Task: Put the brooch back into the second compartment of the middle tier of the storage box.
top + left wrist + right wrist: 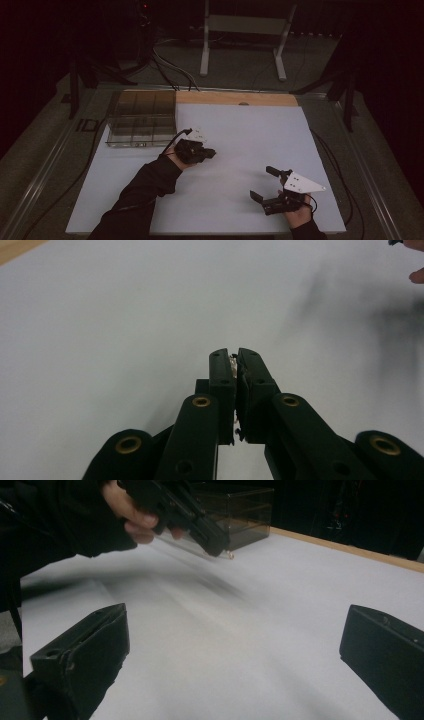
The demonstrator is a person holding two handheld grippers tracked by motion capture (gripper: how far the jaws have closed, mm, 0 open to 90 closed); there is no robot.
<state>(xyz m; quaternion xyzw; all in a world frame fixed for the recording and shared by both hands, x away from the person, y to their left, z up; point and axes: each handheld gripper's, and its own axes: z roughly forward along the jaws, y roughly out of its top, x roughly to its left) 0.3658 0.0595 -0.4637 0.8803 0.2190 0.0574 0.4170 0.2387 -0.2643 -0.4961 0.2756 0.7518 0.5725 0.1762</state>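
At jaw tips of left hand-held gripper [235, 362]: tiny shiny silver item [233, 360], clamped tight. Clear plastic compartment box [141, 119] at 11 o'clock from it, near; left far closer than right hand-held gripper [264, 184], jaws apart, empty, over white surface [240, 135].

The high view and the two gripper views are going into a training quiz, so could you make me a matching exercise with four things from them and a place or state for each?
Things:
1. left gripper
2. right gripper
3. clear compartment box
4. wooden strip

Places or states:
A. along the far edge of the white table top
B. jaws wide apart, nothing between them
C. at the far left corner of the table top
D. jaws shut on a small shiny thing

Pairs: 1-D, 2-B, 3-C, 4-A
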